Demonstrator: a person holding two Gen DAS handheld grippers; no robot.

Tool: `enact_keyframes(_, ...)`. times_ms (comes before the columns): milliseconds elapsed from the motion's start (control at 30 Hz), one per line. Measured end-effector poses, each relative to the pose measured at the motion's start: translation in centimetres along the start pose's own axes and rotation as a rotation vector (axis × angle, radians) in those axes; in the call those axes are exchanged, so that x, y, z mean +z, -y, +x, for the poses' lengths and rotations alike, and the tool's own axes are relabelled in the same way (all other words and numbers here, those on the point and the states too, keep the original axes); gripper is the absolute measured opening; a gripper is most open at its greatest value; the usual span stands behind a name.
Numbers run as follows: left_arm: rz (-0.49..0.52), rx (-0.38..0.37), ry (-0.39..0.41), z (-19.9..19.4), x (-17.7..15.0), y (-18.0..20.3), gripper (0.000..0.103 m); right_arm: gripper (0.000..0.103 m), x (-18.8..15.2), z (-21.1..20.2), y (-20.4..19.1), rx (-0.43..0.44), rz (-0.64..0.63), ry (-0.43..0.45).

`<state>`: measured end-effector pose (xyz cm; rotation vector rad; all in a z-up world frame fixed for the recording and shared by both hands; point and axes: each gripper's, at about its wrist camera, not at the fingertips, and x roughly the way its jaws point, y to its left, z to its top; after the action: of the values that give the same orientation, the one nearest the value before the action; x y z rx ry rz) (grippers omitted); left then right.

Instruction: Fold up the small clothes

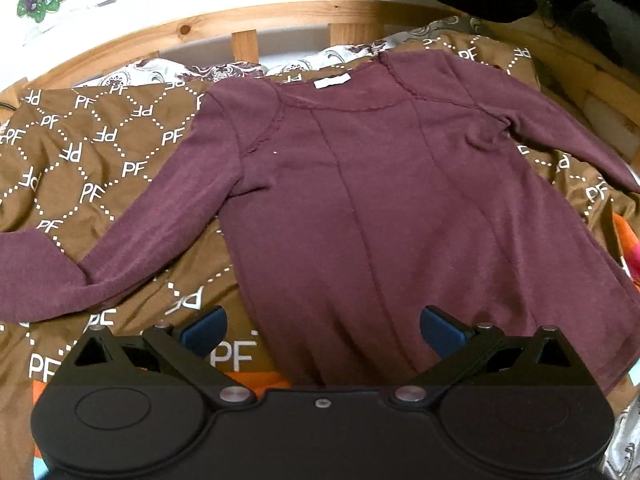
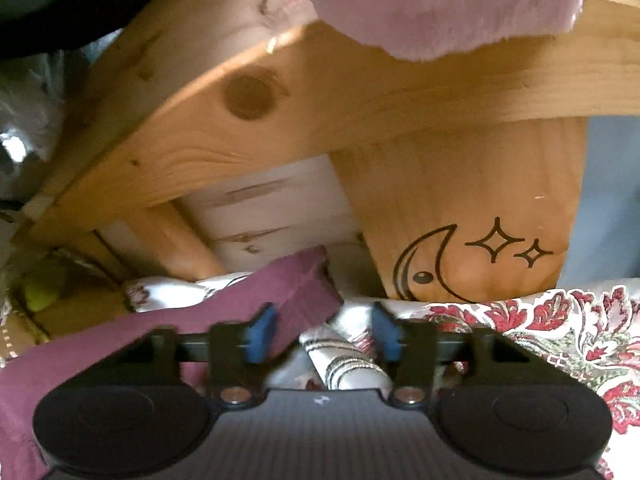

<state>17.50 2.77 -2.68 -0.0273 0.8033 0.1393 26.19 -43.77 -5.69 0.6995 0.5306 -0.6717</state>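
The dark red long-sleeved top (image 1: 360,200) lies spread face up on a brown patterned blanket (image 1: 80,152), neck toward the wooden bed frame (image 1: 240,20) and both sleeves flung outward. It looks light, soft and limp, so it should drape and bunch wherever it is lifted; cuffs, shoulders and hem corners seem the sensible places to pinch. The left gripper (image 1: 322,330) hangs over the hem with its fingers spread wide, one blue pad (image 1: 204,330) above the blanket and the other above the cloth, holding nothing. In the right wrist view, the right gripper (image 2: 323,334) sits at a sleeve end (image 2: 296,288) on a flowered sheet (image 2: 540,320), its fingers part open; the cuff lies against the left pad (image 2: 260,334) but is not pinched.
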Motion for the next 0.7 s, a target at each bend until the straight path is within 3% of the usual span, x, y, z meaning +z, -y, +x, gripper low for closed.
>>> enact_keyframes(33, 0.0, 0.006, 0.0, 0.1, 0.1, -0.1, 0.102, 0.028, -0.3, 0.1, -0.1, 0.006, -0.002, 0.015)
enact_keyframes(133, 0.001, 0.019, 0.002, 0.1, 0.4, -0.5, 0.102, 0.017, -1.3, -0.8, -0.6, 0.036, -0.056, 0.101)
enact_keyframes(400, -0.064, 0.036, 0.047, -0.9, 1.4, -2.5, 0.102, 0.014, -5.2, -8.0, -6.9, 0.183, -0.547, 0.462)
enact_keyframes(567, -0.108, 0.046, 0.087, -2.2, 1.3, -4.7, 0.102, 0.013, -8.4, -13.2, -12.4, 0.438, -0.791, 0.568)
enact_keyframes(700, -0.134, 0.063, 0.089, -2.6, 0.9, -7.0, 0.102, 0.012, -14.2, -16.6, -16.7, 0.615, -1.081, 0.589)
